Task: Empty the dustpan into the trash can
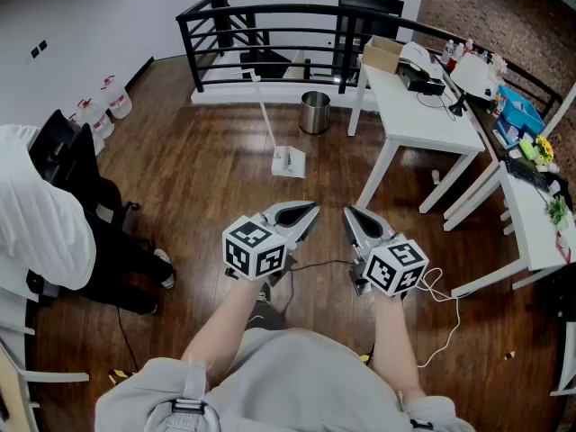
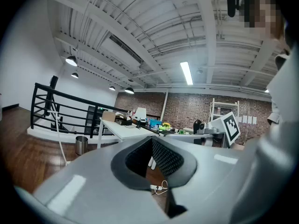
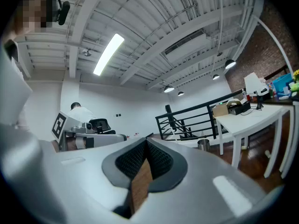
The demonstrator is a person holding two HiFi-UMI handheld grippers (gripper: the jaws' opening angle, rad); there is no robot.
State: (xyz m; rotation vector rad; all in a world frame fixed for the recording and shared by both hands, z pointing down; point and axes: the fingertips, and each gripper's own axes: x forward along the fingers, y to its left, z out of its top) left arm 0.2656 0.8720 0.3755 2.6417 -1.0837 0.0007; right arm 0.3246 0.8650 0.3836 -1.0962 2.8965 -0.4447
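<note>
A white long-handled dustpan [image 1: 288,162] stands on the wood floor, its handle [image 1: 264,111] leaning up and to the left. Just beyond it a round metal trash can [image 1: 315,112] sits by the black railing. My left gripper [image 1: 310,210] and right gripper [image 1: 349,212] are held side by side at waist height, well short of the dustpan. Both are shut with nothing between the jaws. In the left gripper view the left gripper [image 2: 150,139] has the trash can [image 2: 81,144] and the dustpan handle [image 2: 58,129] far to its left. The right gripper [image 3: 145,143] faces the same trash can [image 3: 203,145] at a distance.
White tables [image 1: 423,115] loaded with boxes and tools stand at the right. A black railing [image 1: 270,25] closes off the back. A person in white [image 1: 36,223] sits at the left on a black chair. A white cable [image 1: 441,322] lies on the floor near my feet.
</note>
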